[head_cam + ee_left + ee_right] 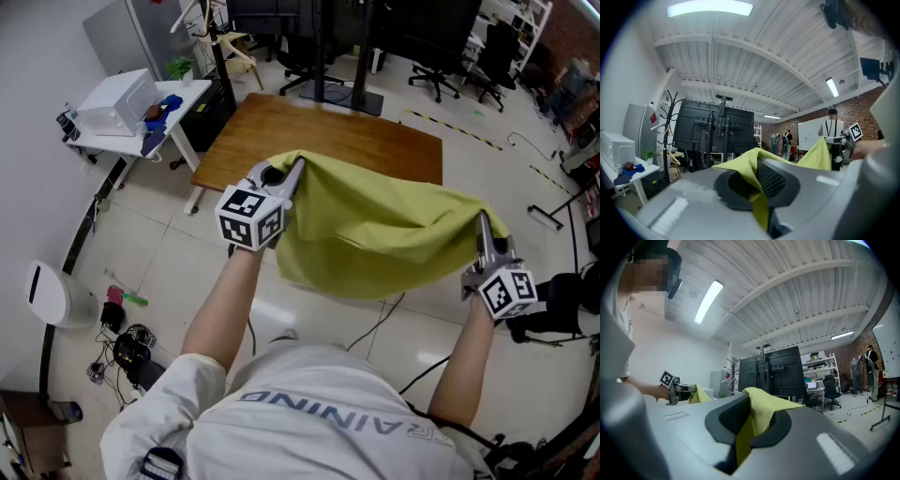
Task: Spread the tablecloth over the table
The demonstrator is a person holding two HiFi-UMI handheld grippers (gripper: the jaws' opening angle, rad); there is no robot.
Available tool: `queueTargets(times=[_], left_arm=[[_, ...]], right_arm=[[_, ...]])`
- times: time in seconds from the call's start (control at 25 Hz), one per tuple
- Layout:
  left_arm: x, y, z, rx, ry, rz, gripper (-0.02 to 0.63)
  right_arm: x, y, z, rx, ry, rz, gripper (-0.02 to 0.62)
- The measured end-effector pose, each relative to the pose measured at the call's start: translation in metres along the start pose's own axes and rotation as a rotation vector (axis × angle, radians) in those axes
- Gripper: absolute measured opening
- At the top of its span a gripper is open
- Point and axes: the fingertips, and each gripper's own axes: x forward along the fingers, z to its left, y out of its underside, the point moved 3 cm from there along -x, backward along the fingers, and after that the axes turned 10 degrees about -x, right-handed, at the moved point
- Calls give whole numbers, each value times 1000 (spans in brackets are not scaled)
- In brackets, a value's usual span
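A yellow-green tablecloth (375,230) hangs slack in the air between my two grippers, above the near edge of a brown wooden table (309,131). My left gripper (296,169) is shut on the cloth's left corner, and my right gripper (484,222) is shut on the right corner. In the left gripper view the cloth (759,187) is pinched between the grey jaws, with the right gripper (843,138) seen off to the right. In the right gripper view the cloth (757,420) is likewise clamped, and the left gripper (684,389) shows at the left. Both grippers point level.
A white side table (141,112) with a white box and blue items stands left of the wooden table. Office chairs (469,70) and a dark screen stand (337,89) are behind it. Cables and small items (127,342) lie on the floor at left. People stand far off (832,126).
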Motion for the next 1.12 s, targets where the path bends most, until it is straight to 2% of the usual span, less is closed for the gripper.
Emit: queueTargets(times=[0.36,0.6,0.92,1.12], left_arm=[[21,-6,-31,13,-24,-28,11],[43,-11,-30,31,-26,-35,11],[85,-28,-1,35,-8,-60,11],[124,-48,29,30,19,-73,11]], right_arm=[[-12,-8,-36,7,-50,-42,9],[1,-11,-54,8,-77,-80,9],[35,-20,-74,0,-82,-126,9],[69,-37,-97,3,-47,-173,9]])
